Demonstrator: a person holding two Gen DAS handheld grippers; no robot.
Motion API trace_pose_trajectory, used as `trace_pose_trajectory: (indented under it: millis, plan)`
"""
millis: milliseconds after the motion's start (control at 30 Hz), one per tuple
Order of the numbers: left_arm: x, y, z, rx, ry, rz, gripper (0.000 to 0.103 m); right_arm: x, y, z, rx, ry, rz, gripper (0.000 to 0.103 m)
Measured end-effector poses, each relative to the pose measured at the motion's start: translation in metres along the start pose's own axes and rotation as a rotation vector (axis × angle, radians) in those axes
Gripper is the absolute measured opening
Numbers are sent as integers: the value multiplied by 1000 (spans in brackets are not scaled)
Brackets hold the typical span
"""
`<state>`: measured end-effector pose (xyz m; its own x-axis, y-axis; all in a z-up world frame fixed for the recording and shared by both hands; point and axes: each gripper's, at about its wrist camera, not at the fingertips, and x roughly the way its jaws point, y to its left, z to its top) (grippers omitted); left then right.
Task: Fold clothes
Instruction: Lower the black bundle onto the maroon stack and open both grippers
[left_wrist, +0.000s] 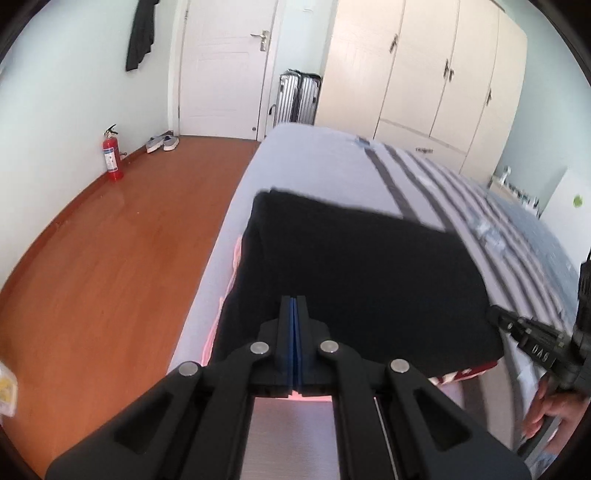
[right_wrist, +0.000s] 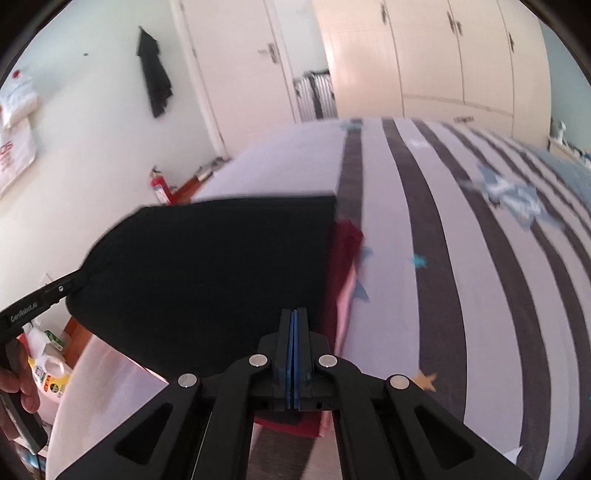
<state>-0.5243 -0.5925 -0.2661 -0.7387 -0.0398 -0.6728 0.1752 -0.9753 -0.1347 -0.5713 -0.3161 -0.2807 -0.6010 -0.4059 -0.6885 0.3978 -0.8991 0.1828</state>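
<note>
Covering striped bed – dark garment (bedrm).

We hold our left gripper and right gripper angled downward, jaws pressed together on each. Our hands wrap the handles near us.

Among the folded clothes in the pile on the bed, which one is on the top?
The black garment is on top. The dark red one and the pink one only peek out from under its edges.
</note>
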Motion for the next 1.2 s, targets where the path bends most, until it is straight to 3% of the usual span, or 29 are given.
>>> trace_pose_trajectory:
  millis: [133, 233, 367, 533, 600, 700, 867, 1200]
  plan:
    - [0, 9, 2, -63, 4, -25, 2, 8, -12, -6, 22, 25, -33, 4]
    - [-14, 12, 5, -80, -30, 36, 2, 11, -32, -4, 81, 60, -74, 5]
    - [-9, 21, 28, -89, -69, 47, 2, 2, -38, 23, 90, -11, -73, 6]
    - [30, -3, 53, 41, -20, -10, 2, 21, -8, 59, 31, -47, -8, 6]
    - [38, -8, 48, 37, 3, 19, 2, 33, 3, 66, 9, -46, 0, 6]
    - [57, 6, 46, -2, 35, 63, 2, 56, 13, 66, -21, 11, -10, 6]
    - [65, 12, 40, -5, 43, 62, 2, 64, 9, 53, -80, 9, -23, 2]
    - [36, 13, 44, 11, 29, 152, 2, 50, -22, 59, -76, 2, -61, 1]
